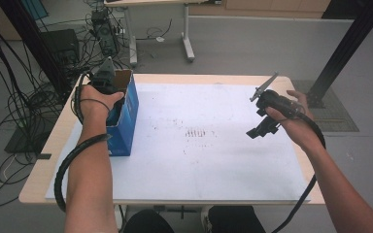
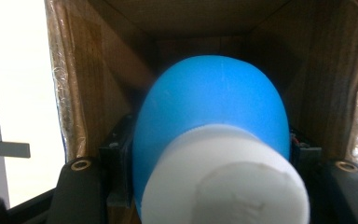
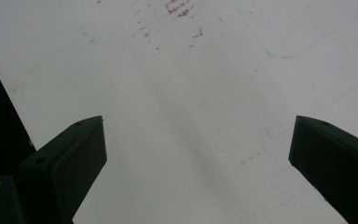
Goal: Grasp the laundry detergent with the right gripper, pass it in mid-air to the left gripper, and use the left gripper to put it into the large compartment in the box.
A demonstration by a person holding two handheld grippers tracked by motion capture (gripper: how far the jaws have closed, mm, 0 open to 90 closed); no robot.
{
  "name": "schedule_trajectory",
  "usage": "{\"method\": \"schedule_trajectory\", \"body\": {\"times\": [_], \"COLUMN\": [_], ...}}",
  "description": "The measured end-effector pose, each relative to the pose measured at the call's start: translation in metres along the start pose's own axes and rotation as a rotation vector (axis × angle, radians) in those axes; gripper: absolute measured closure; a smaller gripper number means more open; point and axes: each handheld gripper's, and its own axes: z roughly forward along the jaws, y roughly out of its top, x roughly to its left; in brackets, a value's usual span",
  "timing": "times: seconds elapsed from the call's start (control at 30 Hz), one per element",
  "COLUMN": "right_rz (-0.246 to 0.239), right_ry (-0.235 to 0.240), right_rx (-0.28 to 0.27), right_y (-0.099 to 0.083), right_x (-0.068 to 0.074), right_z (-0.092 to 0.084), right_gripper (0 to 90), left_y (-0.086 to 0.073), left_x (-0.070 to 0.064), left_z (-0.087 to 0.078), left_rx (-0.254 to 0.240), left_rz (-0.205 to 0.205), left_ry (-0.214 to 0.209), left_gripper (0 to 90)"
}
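A blue box (image 1: 127, 127) with a brown cardboard inside (image 2: 98, 60) stands on the table's left side. My left gripper (image 2: 209, 156) reaches down into it, shut on a blue bottle (image 2: 214, 98) with a white cap (image 2: 223, 182); its black jaws press the bottle's sides. The box walls hide the jaws in the high view, where the left hand (image 1: 97, 99) rests at the box's open top. My right gripper (image 1: 261, 130) hangs open over the right part of the white sheet (image 1: 209, 165), with nothing between its fingers (image 3: 70, 158).
The white sheet covers most of the wooden table (image 1: 35, 187) and carries faint reddish marks (image 1: 197, 132) near its middle. Cables (image 1: 14, 102) and desk legs (image 1: 188, 43) lie on the floor beyond. A black frame post (image 1: 345, 53) stands at the far right.
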Motion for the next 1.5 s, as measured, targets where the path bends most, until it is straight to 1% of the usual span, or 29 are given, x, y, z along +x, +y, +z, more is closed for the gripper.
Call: {"method": "schedule_trajectory", "body": {"times": [0.53, 1.5], "right_rz": [0.000, 0.005], "right_ry": [0.000, -0.013], "right_rx": [-0.003, -0.011], "right_y": [-0.0010, -0.0018], "right_x": [-0.0006, -0.0020], "right_z": [-0.0019, -0.0088], "right_gripper": [3.9, 3.9], "left_y": [0.0007, 0.0014], "left_x": [0.0003, 0.0011], "left_z": [0.0004, 0.0006], "left_rx": [0.000, 0.003], "left_rz": [-0.004, -0.009], "left_ry": [0.001, -0.003], "left_gripper": [36.5, 36.5]}}
